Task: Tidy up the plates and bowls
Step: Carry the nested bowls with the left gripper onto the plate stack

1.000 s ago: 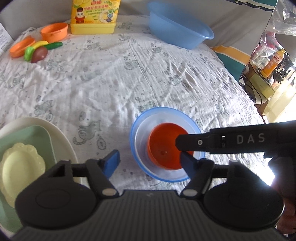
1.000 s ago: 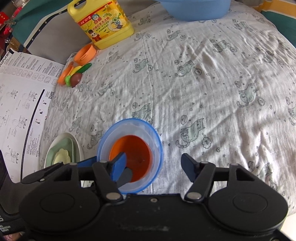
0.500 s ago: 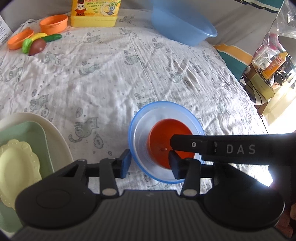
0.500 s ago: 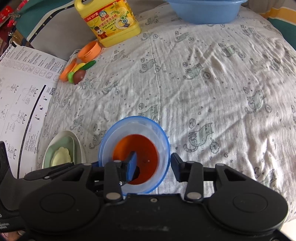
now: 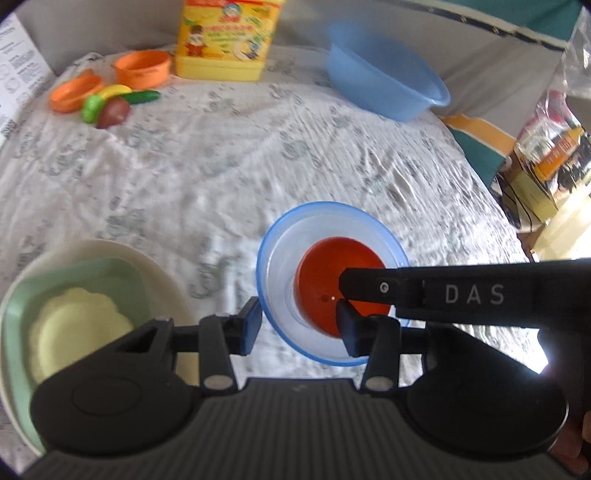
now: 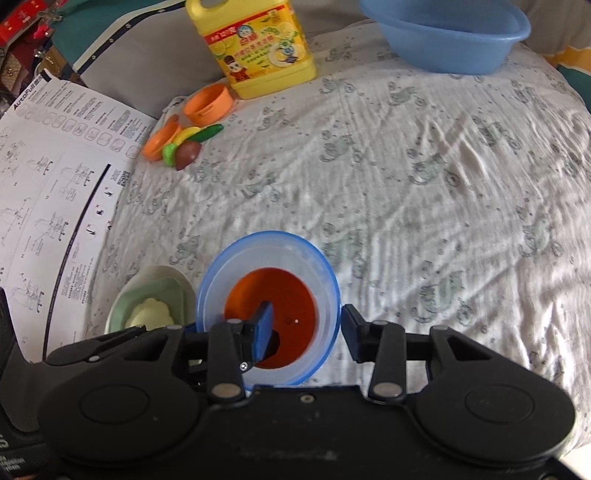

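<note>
On the crumpled cat-print cloth (image 6: 406, 177) we see a round translucent blue-rimmed bowl (image 6: 325, 273) nesting a glossy orange bowl (image 6: 295, 295). Our left gripper (image 5: 295, 321) and right gripper (image 6: 306, 328), jaws just closed, each clamp the blue-rimmed bowl's opposite walls.

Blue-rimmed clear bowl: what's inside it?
Blue-rimmed clear bowl holds a nested orange bowl. One finger of each gripper reaches inside, covering part of the orange base; nothing else shows.

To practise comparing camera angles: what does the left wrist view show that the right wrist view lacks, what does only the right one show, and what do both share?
Only the left wrist view: boxes beyond the table's right edge. Only the right wrist view: red items in the far left corner. Both: the blue bowl holding an orange bowl, the plates, basin, bottle and toy food.
</note>
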`<move>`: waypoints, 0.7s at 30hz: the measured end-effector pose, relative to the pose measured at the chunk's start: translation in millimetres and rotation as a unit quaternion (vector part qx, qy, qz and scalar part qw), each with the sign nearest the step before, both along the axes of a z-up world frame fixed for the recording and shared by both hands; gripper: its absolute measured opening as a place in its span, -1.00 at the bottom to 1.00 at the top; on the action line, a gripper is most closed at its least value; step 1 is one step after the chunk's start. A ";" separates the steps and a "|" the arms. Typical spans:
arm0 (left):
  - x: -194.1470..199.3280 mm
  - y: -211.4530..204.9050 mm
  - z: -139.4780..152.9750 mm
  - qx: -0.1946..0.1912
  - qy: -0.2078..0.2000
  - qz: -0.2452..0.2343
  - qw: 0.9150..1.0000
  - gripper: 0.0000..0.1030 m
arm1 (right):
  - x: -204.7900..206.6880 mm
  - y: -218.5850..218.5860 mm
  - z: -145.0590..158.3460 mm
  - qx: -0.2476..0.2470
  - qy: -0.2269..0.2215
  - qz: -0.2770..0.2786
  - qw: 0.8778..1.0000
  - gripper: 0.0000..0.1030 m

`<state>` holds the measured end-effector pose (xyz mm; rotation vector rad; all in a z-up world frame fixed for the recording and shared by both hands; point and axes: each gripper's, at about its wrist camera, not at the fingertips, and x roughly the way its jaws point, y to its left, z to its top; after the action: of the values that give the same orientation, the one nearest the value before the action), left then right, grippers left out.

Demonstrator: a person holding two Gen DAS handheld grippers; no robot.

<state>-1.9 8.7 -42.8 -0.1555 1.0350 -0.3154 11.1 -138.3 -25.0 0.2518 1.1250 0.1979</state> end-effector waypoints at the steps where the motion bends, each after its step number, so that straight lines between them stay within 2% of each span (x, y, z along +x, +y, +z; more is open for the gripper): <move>1: 0.2 6.2 3.0 -0.002 -0.003 0.007 1.000 -0.17 | 1.8 5.4 2.2 0.002 -0.003 0.005 1.000 -0.20; 12: -4.5 87.8 30.6 -0.004 -0.024 0.087 0.996 -0.17 | 20.0 86.9 27.2 0.016 -0.026 0.076 0.997 -0.20; 21: -24.9 144.3 30.2 0.004 -0.012 0.137 0.990 -0.17 | 32.3 144.0 27.2 0.024 -0.007 0.134 0.991 -0.20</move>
<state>-26.8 153.0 -12.6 -0.2834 0.9762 -0.0642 43.4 5.7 2.2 0.1411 1.1400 0.4647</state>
